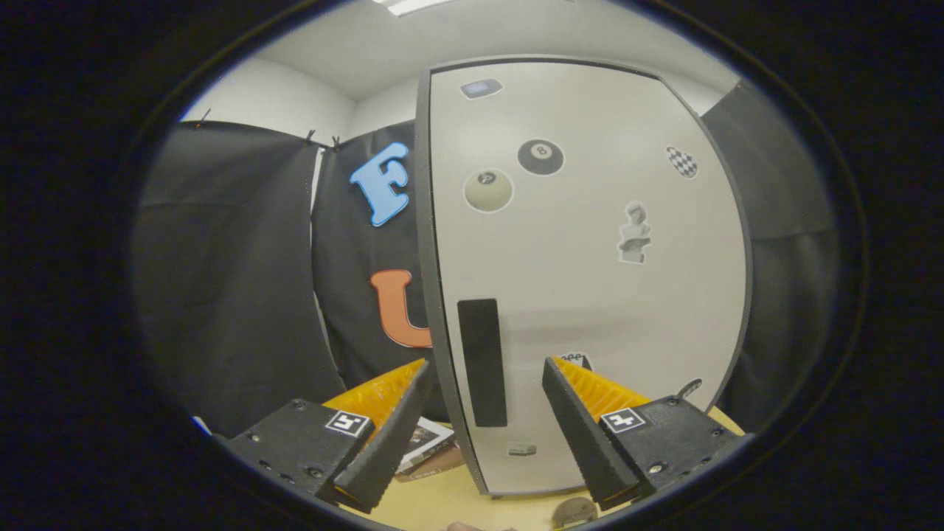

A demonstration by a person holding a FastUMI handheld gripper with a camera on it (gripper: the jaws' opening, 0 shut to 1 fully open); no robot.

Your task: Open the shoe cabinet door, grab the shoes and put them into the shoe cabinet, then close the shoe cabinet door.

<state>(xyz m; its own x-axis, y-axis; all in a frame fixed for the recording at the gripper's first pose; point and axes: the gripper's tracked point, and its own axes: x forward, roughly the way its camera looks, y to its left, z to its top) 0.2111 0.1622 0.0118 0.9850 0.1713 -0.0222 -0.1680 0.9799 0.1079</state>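
The shoe cabinet door (590, 243) stands right ahead of me, pale with a dark edge band and several stickers on it. It looks shut. A black vertical handle strip (483, 361) sits near the door's left edge, low down. My gripper (487, 365) is open, its two fingers spread to either side of that handle strip and the door's left edge. The left finger (391, 413) lies beyond the door's edge, the right finger (582, 413) in front of the door face. Nothing is pressed between them.
Black cloth walls hang to the left and right of the cabinet. A flat printed item (428, 442) lies on the tan tabletop (435, 501) beside the cabinet's foot. A small round object (575, 510) rests on the table below the right finger.
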